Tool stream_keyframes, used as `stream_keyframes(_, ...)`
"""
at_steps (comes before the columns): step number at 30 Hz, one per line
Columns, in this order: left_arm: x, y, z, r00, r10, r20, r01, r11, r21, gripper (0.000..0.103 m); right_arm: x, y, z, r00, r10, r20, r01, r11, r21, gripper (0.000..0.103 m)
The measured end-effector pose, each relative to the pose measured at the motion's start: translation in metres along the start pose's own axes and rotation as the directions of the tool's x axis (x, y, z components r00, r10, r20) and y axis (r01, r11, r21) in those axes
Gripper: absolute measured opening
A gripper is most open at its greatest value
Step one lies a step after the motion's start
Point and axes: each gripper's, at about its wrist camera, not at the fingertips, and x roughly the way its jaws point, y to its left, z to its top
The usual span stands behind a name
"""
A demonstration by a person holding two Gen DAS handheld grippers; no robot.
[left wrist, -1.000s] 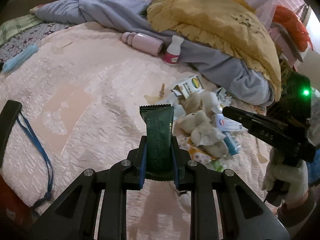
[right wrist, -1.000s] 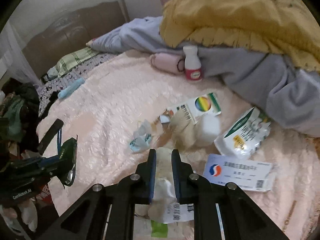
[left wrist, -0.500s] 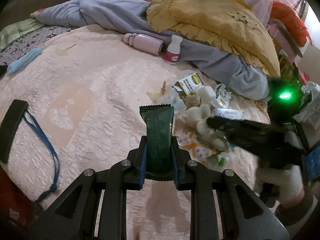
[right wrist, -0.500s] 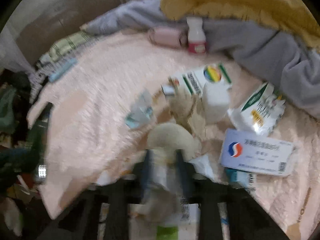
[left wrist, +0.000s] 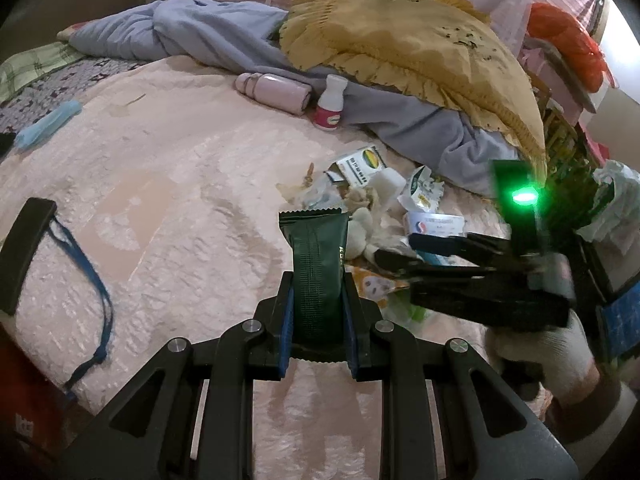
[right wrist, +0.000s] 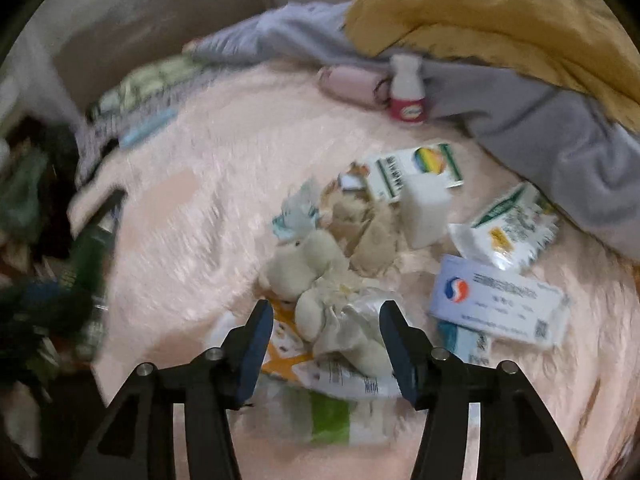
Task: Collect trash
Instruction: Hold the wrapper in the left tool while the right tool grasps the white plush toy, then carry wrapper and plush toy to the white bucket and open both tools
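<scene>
My left gripper [left wrist: 318, 292] is shut on a dark green snack wrapper [left wrist: 316, 256] and holds it upright above the pink bedspread. My right gripper [right wrist: 326, 316] is open, its jaws wide apart just above crumpled tissues [right wrist: 320, 276] in a trash pile. The pile holds a white-and-blue medicine box [right wrist: 500, 300], a rainbow-logo box [right wrist: 416, 168], a white block [right wrist: 426, 212], a green-and-white packet [right wrist: 512, 232] and an orange wrapper [right wrist: 284, 352]. In the left wrist view the right gripper [left wrist: 396, 250] reaches in from the right over the same pile [left wrist: 372, 216].
A pink bottle [left wrist: 276, 92] and a small white bottle with a red label [left wrist: 330, 104] lie against a grey blanket [left wrist: 224, 40] under a yellow cushion [left wrist: 408, 52]. A black strap with blue cord [left wrist: 24, 252] lies at the bed's left edge. A blue mask [left wrist: 48, 124] lies far left.
My right gripper has opened and let go of the crumpled tissue, which now lies on the pile. It has swung left over the trash. The left gripper keeps the green wrapper.
</scene>
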Motion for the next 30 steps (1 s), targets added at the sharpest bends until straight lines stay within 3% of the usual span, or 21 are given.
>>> stream_keyframes(3,0.001,0.002,-0.002,1.0,0.004,-0.004,-0.004,1.0,-0.003,0.019,0.035,0.005,0.0,0.997,-0.042,-0.062,0.039,0.998,-0.05,0.055)
stream_keyframes(5,0.003,0.001,-0.002,1.0,0.003,-0.004,-0.003,1.0,0.002,0.019,0.04,0.002,-0.001,0.996,-0.071,-0.045,0.069,0.996,-0.048,0.039)
stream_keyframes(7,0.004,-0.002,-0.002,1.0,-0.003,-0.005,0.003,1.0,0.007,0.019,0.031,-0.002,-0.004,0.999,-0.031,-0.022,0.031,0.999,-0.009,0.029)
stream_keyframes(11,0.005,-0.014,-0.002,1.0,-0.026,-0.001,0.026,1.0,0.015,0.019,-0.008,0.0,-0.011,0.998,0.0,0.059,0.0,1.0,-0.011,0.027)
stream_keyframes(18,0.002,-0.053,-0.003,0.997,-0.08,-0.005,0.081,0.995,0.057,0.019,-0.093,-0.004,-0.044,0.977,0.028,0.209,-0.039,0.998,0.05,0.027)
stream_keyframes(30,0.012,-0.172,-0.014,0.979,-0.198,-0.051,0.204,0.956,0.212,0.019,-0.2,-0.068,-0.134,0.945,-0.151,0.29,0.074,0.963,0.26,0.028)
